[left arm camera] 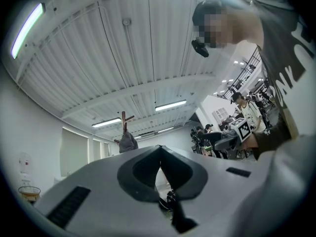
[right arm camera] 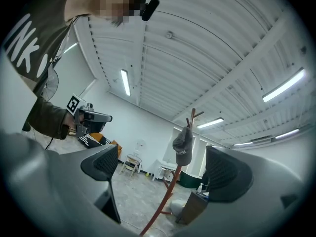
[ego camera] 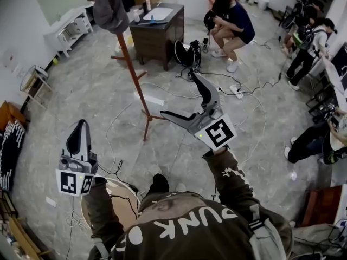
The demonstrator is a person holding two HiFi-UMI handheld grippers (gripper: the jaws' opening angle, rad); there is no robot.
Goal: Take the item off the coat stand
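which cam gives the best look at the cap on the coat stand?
Right gripper view: the cap hangs whole and side-on near the top of the coat stand, framed between the right gripper's open jaws. Head view shows it from above, at the frame's top edge. Left gripper view shows it small and distant.

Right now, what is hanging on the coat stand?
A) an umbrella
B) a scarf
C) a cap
C: a dark grey cap hangs at the top of the reddish-brown coat stand, and nothing else is on its pegs.
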